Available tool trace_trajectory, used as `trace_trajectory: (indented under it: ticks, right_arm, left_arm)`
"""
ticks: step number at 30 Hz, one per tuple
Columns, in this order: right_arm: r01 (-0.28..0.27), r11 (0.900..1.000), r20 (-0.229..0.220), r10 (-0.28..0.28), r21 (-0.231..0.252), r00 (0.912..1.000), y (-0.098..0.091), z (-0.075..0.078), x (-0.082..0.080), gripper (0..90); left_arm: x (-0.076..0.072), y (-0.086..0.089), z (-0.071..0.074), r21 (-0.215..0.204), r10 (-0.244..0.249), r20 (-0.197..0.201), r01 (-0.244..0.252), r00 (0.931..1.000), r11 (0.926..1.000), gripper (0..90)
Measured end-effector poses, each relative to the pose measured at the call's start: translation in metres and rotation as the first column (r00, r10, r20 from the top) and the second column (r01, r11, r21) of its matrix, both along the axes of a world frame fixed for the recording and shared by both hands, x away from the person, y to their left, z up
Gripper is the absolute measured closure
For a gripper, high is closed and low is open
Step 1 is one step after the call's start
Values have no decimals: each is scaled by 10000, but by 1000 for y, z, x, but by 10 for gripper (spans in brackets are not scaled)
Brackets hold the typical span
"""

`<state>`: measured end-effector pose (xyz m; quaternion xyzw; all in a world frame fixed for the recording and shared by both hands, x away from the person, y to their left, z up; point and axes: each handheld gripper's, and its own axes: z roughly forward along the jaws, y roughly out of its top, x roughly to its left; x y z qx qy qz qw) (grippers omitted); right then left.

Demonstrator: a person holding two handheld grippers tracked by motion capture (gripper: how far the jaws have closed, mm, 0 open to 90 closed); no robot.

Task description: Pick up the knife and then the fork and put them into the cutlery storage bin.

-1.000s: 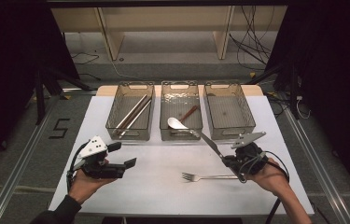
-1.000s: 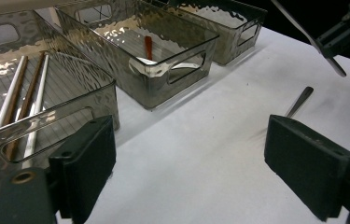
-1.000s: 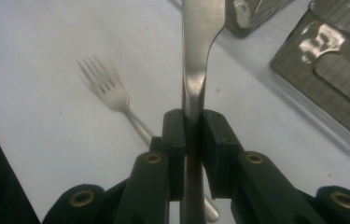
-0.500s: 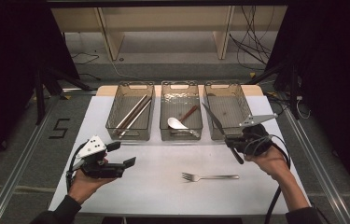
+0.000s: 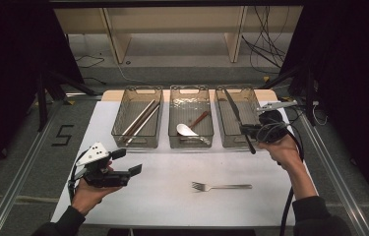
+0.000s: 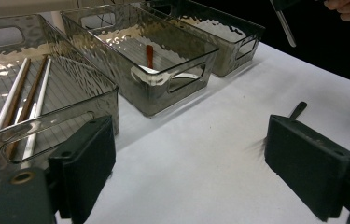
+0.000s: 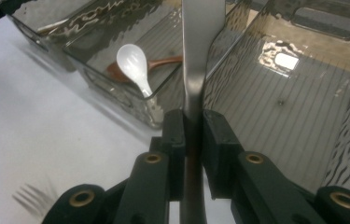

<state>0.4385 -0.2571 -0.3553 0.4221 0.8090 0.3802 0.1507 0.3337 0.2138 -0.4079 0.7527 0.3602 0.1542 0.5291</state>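
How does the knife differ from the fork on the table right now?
The knife is clamped between the jaws of the right gripper and held in the air over the right-hand bin; the fork lies flat and untouched on the white table. The knife slants away across the bin, while the fork lies crosswise with its tines to the left. Both look like metal cutlery.

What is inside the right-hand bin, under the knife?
The right bin looks empty: bare ribbed floor in the right gripper view. The knife, held in the right gripper, and that gripper cover a strip of the floor, so that part goes unseen.
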Motion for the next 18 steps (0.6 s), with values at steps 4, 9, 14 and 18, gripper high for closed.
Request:
trace_trajectory:
  ticks: [4,9,14,18]
  right_arm:
    - [203,9997,83,-204,115,9998,1,5,9,806]
    - [355,9992,144,-358,196,9993,4,12,20,807]
    - [545,9979,141,-550,347,9984,6,15,30,806]
    - [843,9956,94,-848,397,9964,7,15,40,806]
  left_arm:
    - [-1,-1,0,38,-23,37,23,10000,10000,159]
    - [-1,-1,1,13,27,59,-27,10000,10000,159]
    - [-2,0,1,19,31,64,-31,10000,10000,159]
    - [-1,0,1,46,30,63,-30,10000,10000,159]
